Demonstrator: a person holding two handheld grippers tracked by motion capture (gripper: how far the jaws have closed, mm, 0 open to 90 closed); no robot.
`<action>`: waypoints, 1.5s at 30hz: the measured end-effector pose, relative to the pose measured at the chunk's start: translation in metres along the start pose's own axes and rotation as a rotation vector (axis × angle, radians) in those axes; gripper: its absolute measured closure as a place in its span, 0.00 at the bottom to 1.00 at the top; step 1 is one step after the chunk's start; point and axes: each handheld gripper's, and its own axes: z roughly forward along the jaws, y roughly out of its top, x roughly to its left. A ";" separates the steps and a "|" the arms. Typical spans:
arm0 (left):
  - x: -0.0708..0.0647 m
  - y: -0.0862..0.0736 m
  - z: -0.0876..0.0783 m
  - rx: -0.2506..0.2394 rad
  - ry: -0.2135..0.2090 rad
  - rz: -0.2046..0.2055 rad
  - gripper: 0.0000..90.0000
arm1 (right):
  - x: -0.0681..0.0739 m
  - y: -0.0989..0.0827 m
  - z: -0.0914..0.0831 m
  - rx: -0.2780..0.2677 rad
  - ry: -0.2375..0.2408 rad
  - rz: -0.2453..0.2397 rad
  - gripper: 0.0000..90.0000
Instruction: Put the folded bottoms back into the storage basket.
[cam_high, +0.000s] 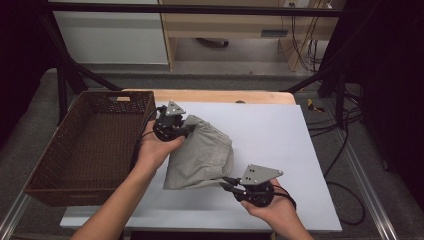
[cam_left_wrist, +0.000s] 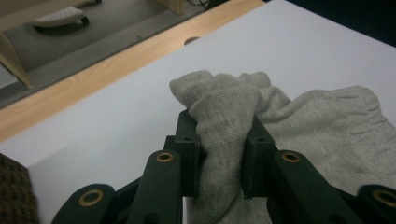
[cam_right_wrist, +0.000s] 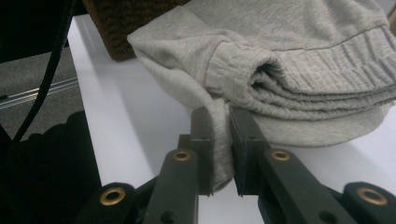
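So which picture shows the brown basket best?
The high view: the whole brown basket sits left of the grey cloth. The left gripper view catches one corner; the right gripper view, a dark piece.

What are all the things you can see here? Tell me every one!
grey garment: one, grey, folded in a bundle on the white sheet, gripped at two ends
basket: one, dark brown, woven, left of the garment
white sheet: one, white, covering the tabletop
wooden table: one, light wood, edge showing beyond the sheet
cables: several, black, on the floor at the right
left gripper: one, black, shut on the garment's far end
right gripper: one, black, shut on the garment's near edge
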 end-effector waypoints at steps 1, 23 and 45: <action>0.001 0.004 -0.004 -0.004 0.002 0.002 0.80 | -0.001 0.004 -0.001 -0.005 0.001 -0.004 0.90; 0.039 0.039 -0.057 -0.034 0.049 0.011 0.80 | -0.011 0.075 0.001 -0.063 0.017 -0.049 0.90; 0.071 0.036 -0.096 -0.046 0.120 0.002 0.80 | -0.010 0.116 0.031 -0.076 0.100 -0.048 0.90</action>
